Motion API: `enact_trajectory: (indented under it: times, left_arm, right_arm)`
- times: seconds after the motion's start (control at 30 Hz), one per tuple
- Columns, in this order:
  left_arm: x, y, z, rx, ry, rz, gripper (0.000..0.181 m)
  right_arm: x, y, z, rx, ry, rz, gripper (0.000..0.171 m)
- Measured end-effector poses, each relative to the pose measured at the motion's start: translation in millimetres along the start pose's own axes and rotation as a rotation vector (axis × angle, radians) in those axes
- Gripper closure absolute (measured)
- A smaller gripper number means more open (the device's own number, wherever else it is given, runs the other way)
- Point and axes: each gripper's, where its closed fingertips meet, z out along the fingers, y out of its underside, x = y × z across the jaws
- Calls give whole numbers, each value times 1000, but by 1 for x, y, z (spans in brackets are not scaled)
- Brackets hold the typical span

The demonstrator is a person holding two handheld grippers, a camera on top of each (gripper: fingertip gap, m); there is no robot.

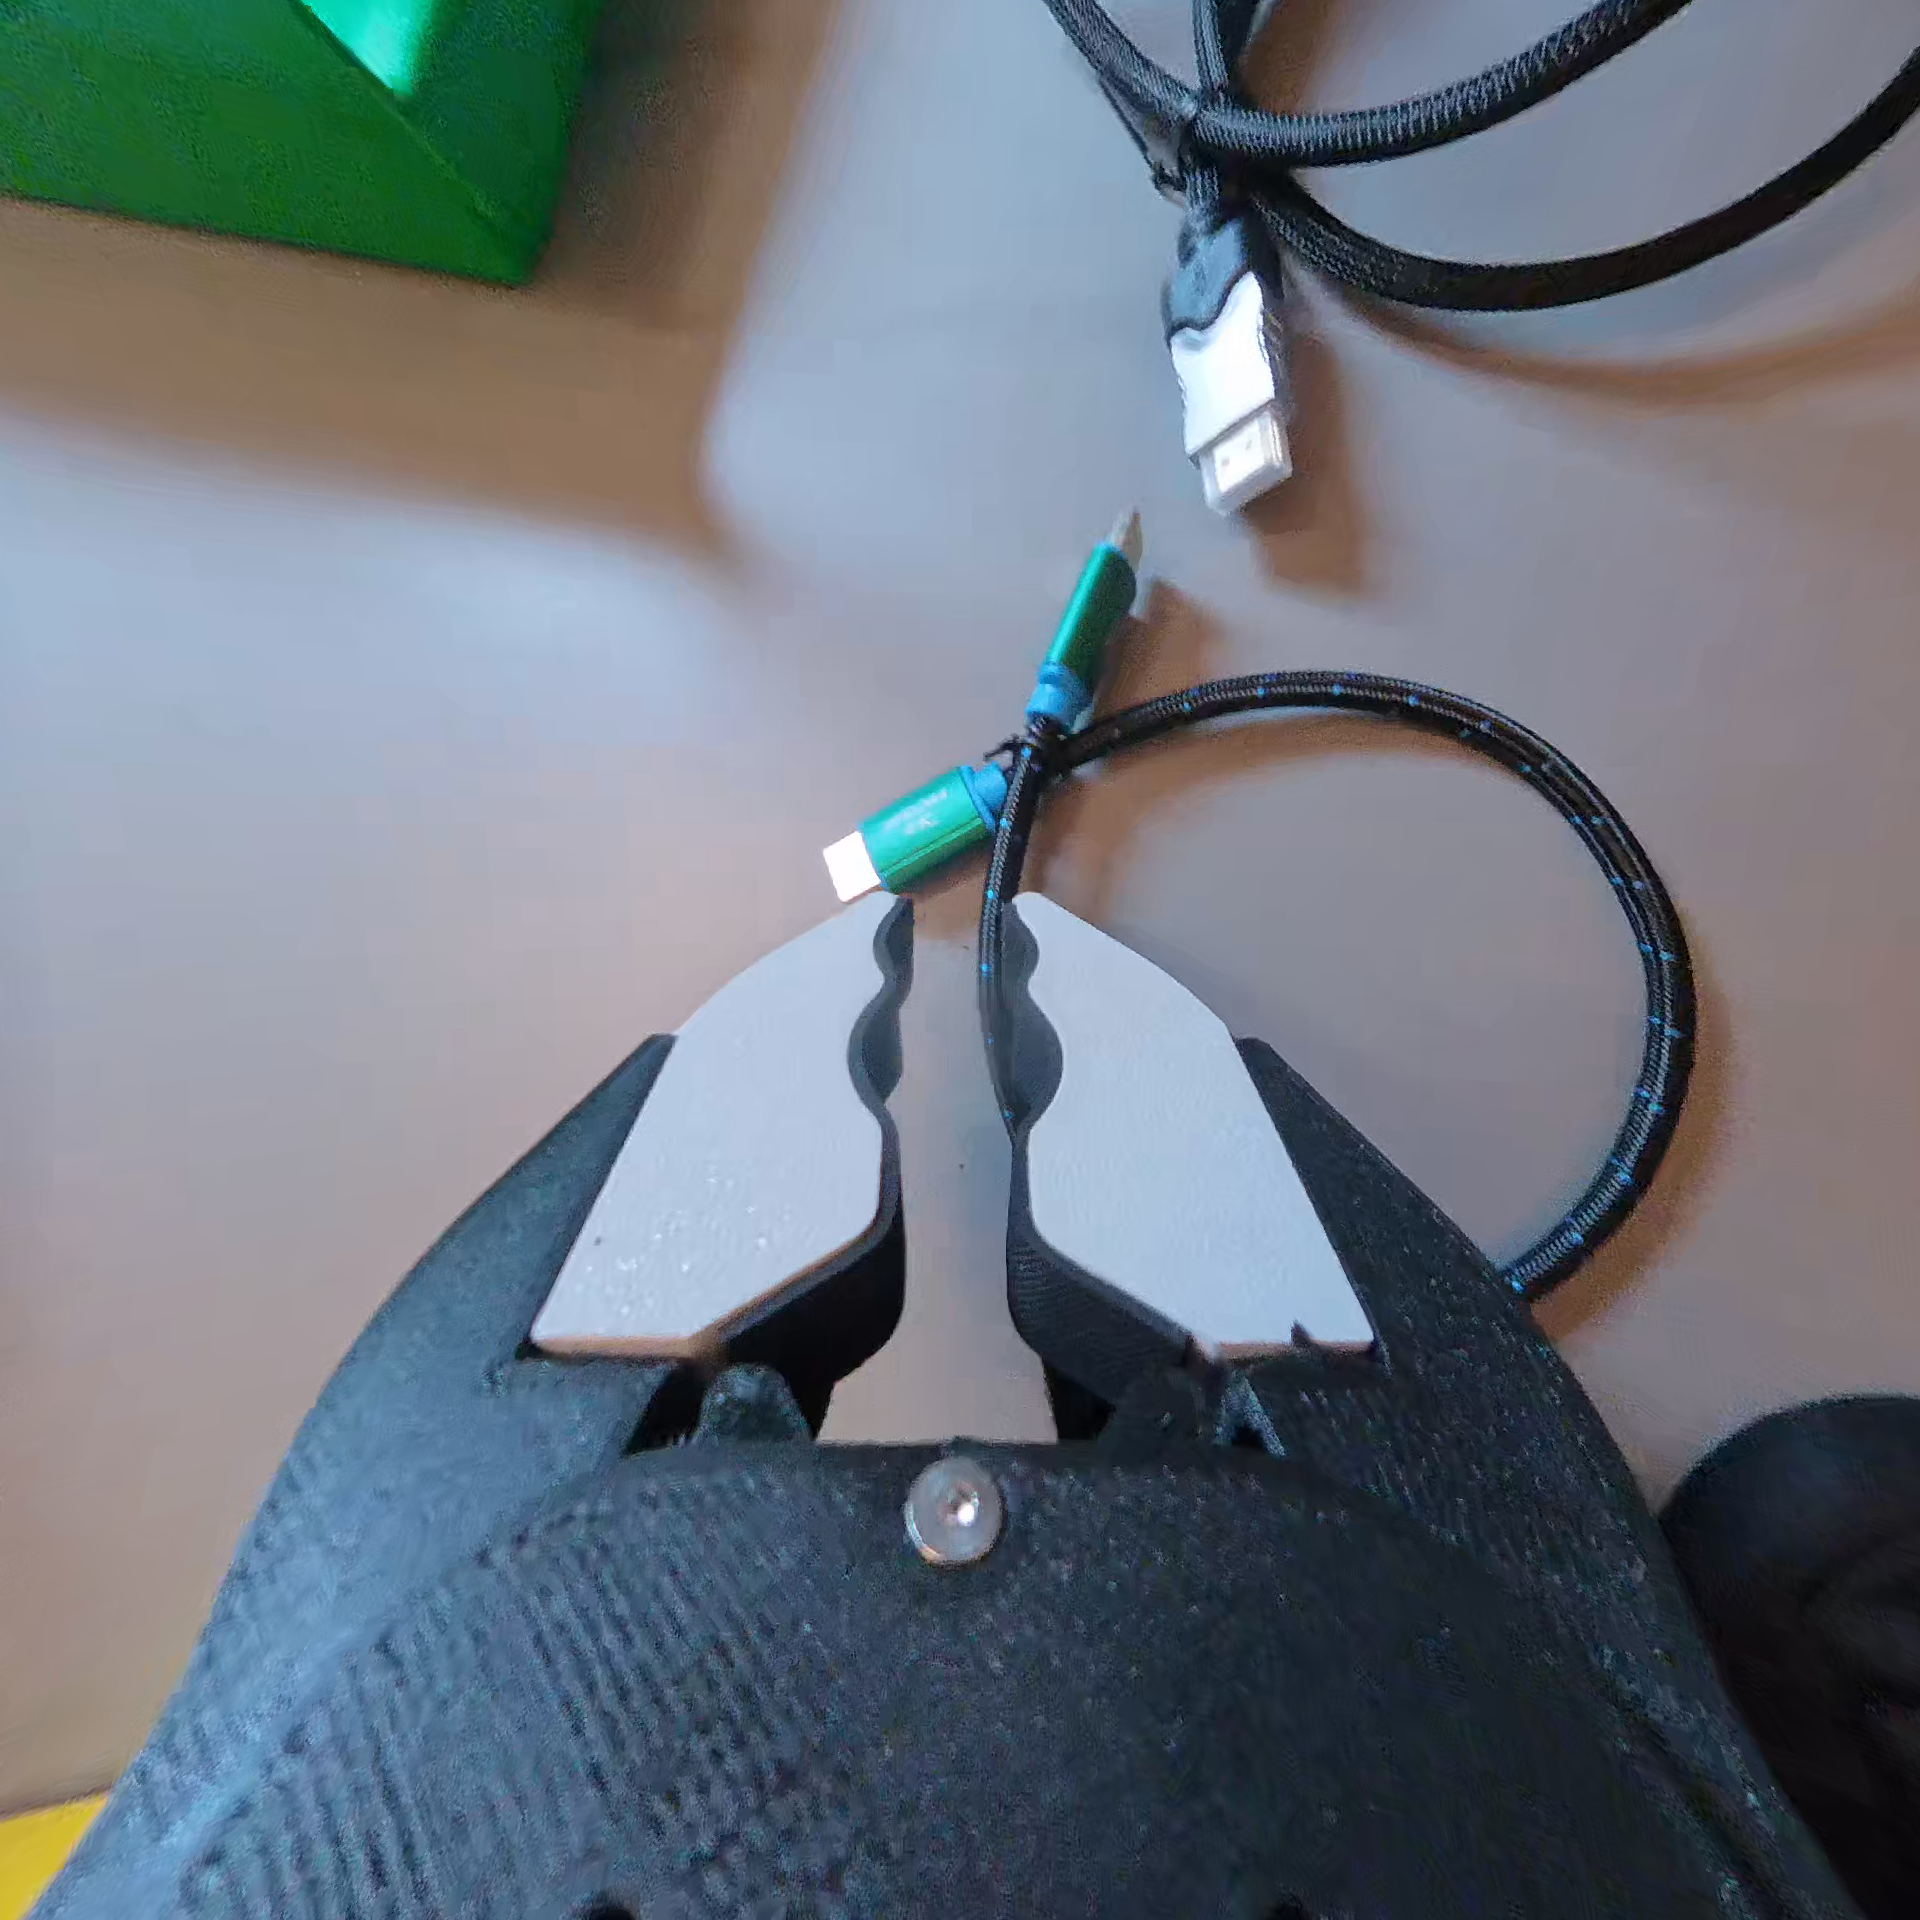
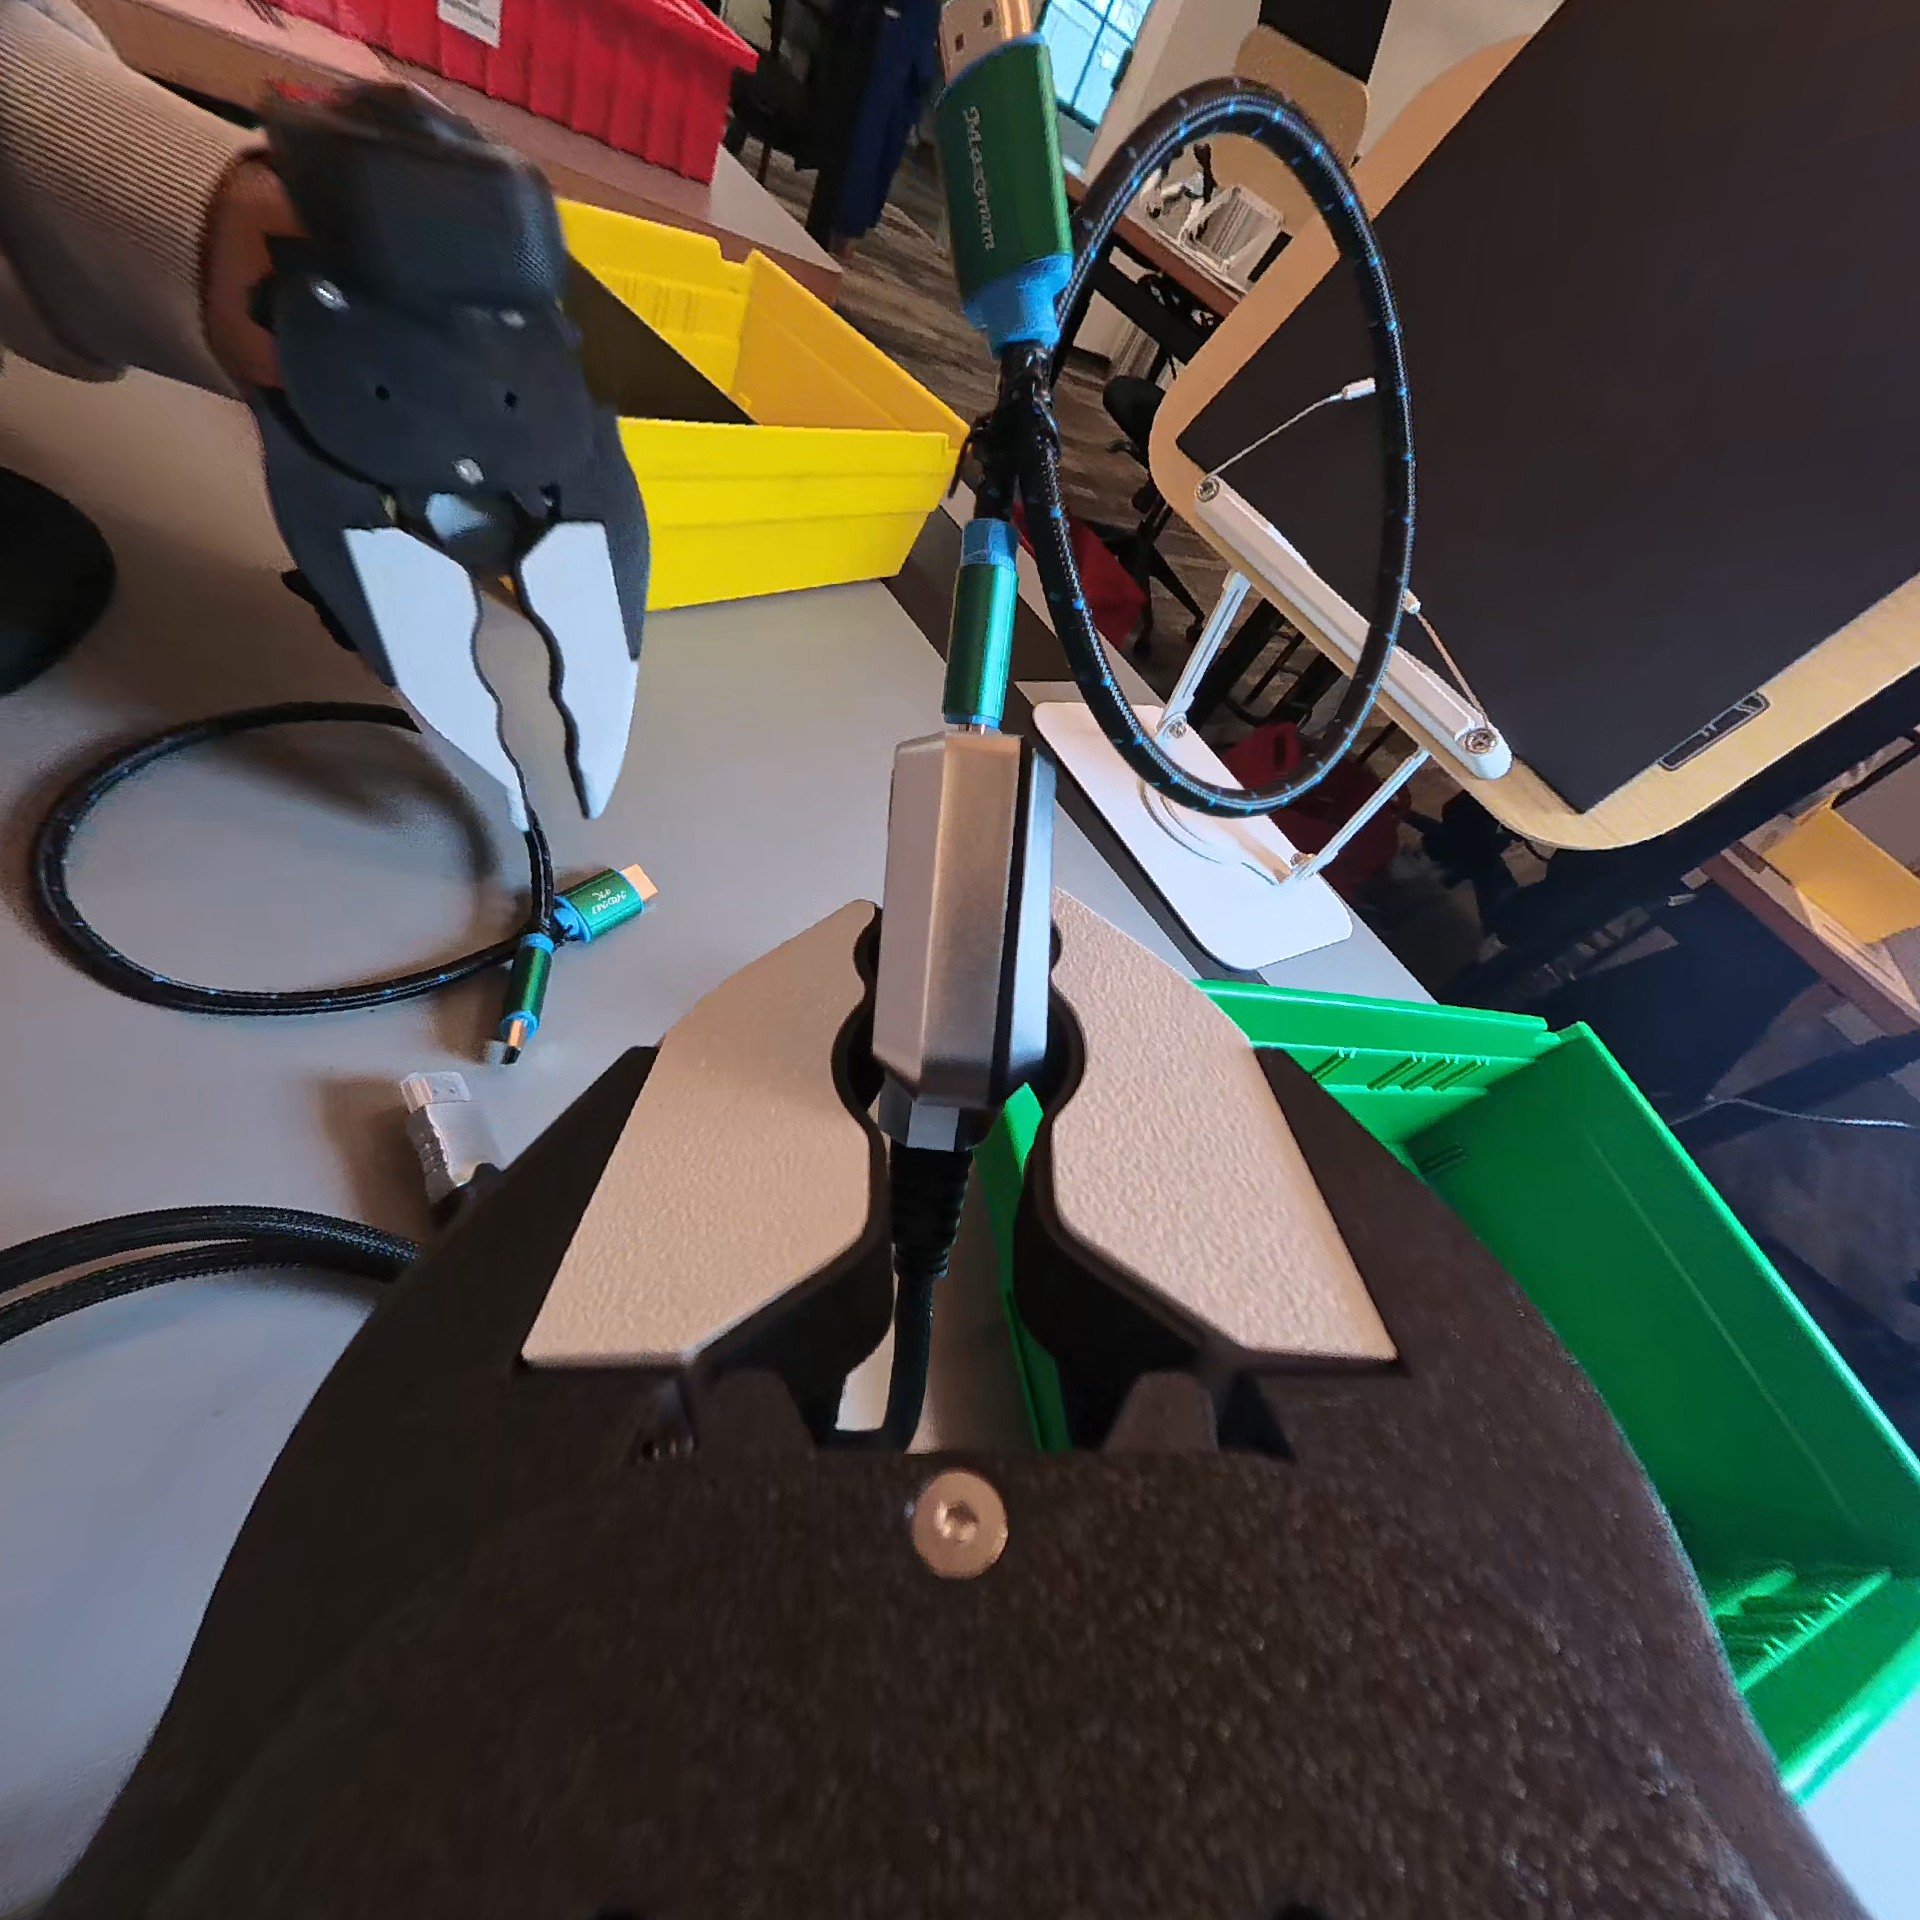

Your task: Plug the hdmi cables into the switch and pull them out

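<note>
My right gripper (image 2: 961,914) is shut on the grey hdmi switch (image 2: 951,935) and holds it upright above the table. A green hdmi plug (image 2: 977,644) sits in the switch's top end. Its braided cable (image 2: 1382,416) loops up to a second, free green plug (image 2: 1003,177). My left gripper (image 1: 961,914), also in the right wrist view (image 2: 556,805), is narrowly open just above the table. A second short braided cable (image 1: 1621,935) runs between its fingers, along the right one. That cable's two green plugs (image 1: 920,831) lie just past the fingertips.
A black cable with a silver plug (image 1: 1231,405) lies on the grey table (image 1: 416,727) beyond. A green bin (image 2: 1610,1247) is at the right, a yellow bin (image 2: 790,468) behind, a red bin (image 2: 582,62) farther back. A dark panel on a white stand (image 2: 1226,873) stands at the table's edge. The gap from one gripper's tips to the other's is roughly 20 centimetres.
</note>
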Motion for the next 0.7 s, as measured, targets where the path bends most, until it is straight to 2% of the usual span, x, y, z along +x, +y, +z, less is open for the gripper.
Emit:
enact_trajectory:
  times: [0.17, 0.43, 0.53, 0.7]
  left_arm:
    - [8, -20, 1, 7, -155, 175, 161]
    - [16, -20, 25, -72, -224, 451, 156]
    - [12, -8, 30, -128, -238, 490, 159]
    - [7, -11, 34, -52, -195, 389, 170]
  right_arm:
    - [0, 1, 2, -8, 0, -4, 148]
    - [1, 7, 2, -31, 10, -19, 148]
    - [1, 10, 3, -34, 3, -9, 148]
    - [-1, 12, 4, -43, -5, -22, 148]
